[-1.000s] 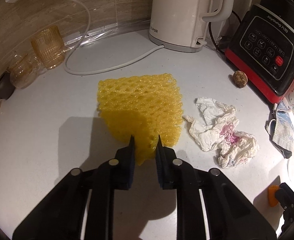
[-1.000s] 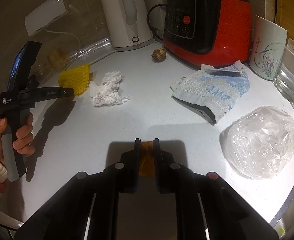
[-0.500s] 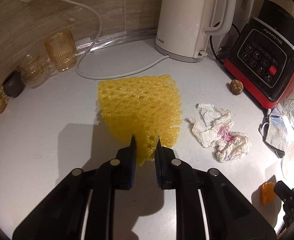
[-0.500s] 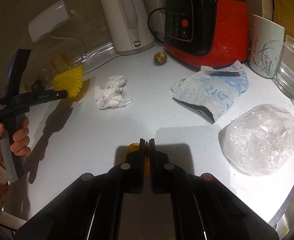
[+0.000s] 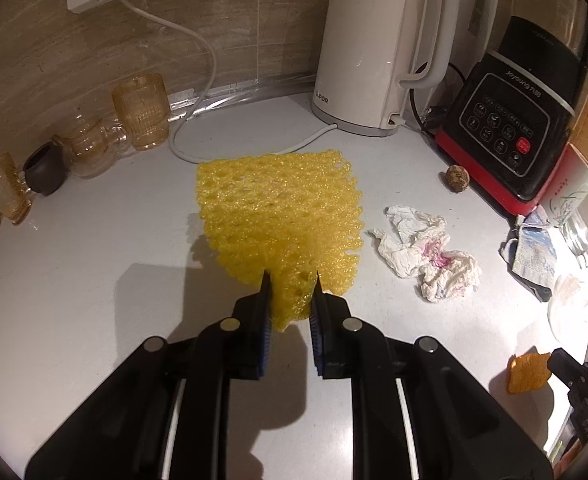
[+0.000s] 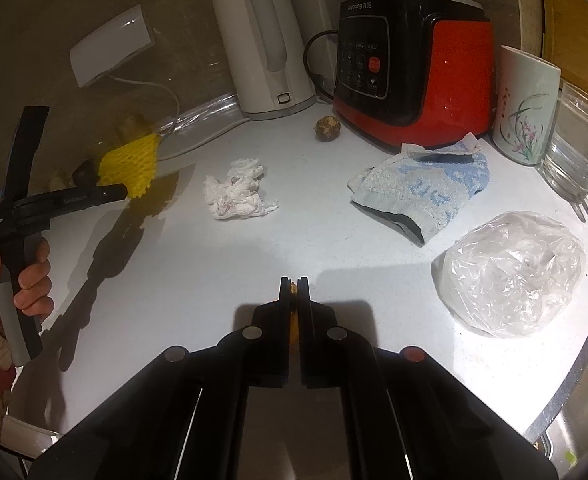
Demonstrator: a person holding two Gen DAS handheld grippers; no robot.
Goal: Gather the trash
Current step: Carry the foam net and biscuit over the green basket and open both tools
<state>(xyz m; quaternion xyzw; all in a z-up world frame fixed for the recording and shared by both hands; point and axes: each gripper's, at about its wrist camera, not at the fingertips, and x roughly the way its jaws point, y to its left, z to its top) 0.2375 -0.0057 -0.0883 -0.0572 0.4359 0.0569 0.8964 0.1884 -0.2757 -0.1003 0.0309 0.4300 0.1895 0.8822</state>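
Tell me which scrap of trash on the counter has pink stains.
The crumpled white tissue, lying right of the yellow foam net. The net is plain yellow; the clear plastic bag and the orange peel show no pink.

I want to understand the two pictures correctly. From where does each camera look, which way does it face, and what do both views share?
Left wrist: sits on the left gripper, faces the wall and white kettle; its fingers clamp the yellow foam net.
Right wrist: sits on the right gripper, faces the red blender; an orange scrap is between its fingers; the person's left hand shows.
Shared: net, kettle, blender, crumpled tissue.
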